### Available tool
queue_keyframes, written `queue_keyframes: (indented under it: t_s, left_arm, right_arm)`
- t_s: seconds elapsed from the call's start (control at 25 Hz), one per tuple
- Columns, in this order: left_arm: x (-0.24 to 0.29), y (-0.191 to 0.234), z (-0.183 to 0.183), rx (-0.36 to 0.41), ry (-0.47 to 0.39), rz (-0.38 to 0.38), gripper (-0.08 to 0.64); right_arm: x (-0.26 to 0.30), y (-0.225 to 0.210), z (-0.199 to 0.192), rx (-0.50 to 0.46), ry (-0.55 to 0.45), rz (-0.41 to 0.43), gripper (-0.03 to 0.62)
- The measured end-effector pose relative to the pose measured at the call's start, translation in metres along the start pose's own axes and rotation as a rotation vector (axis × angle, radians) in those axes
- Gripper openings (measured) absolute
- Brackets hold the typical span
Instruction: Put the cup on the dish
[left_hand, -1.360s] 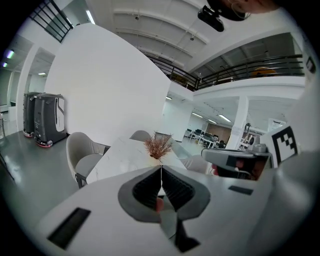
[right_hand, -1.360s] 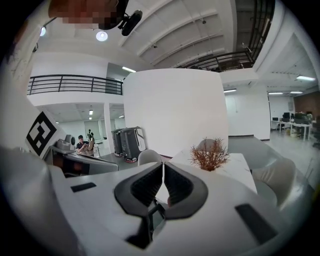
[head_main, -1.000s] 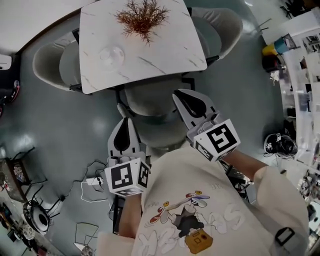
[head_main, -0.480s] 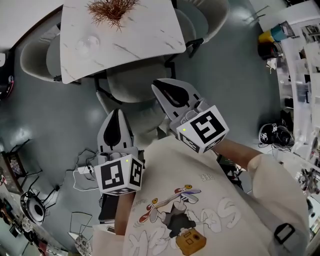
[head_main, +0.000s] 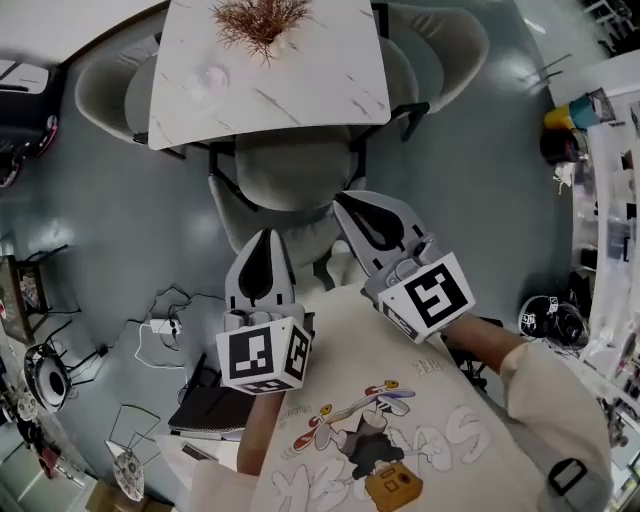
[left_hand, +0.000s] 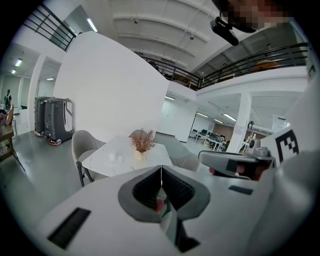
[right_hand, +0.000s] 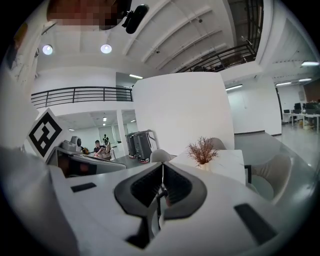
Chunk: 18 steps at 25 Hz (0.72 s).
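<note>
Both grippers are held low in the head view, over the grey floor and well apart from the marble table (head_main: 330, 70) at the top of the frame. The left gripper (head_main: 266, 240) is seen in its own view with the jaws pressed fully together and nothing between them; the right gripper (head_main: 350, 203) is likewise closed tight and empty in its own view. A small piece of clear glassware (head_main: 213, 78) is seen on the table toward the upper left, just beside the dried plant (head_main: 262, 17). In the left gripper view it appears left of centre (left_hand: 116, 158). It is too small and too transparent for a cup to be told from a dish, or for it to be settled whether one stands on the other. The scene is therefore fitted equally by a cup waiting apart from its dish and by a cup already seated on it, and no particular move can be prescribed. The glass is judged slick and hard to read at this range, so it would best be looked at from nearer, past the chair (head_main: 290, 180), before anything is decided.
</note>
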<state>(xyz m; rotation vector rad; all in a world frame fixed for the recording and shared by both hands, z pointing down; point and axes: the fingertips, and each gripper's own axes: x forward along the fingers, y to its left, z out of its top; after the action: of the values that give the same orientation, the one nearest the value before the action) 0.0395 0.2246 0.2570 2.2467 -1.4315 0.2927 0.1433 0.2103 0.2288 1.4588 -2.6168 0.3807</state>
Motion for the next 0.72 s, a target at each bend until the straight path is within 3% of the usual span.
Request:
queue_keyframes:
  t_s: [0.24, 0.72]
  left_arm:
    - [-0.022, -0.015, 0.002, 0.043, -0.017, 0.001, 0.009]
    - [-0.040, -0.032, -0.024, -0.011, -0.039, 0.052, 0.009]
  right_arm:
    - [-0.019, 0.024, -0.002, 0.014, 0.004, 0.026, 0.005]
    - [-0.039, 0.041, -0.008, -0.055, 0.012, 0.118, 0.005]
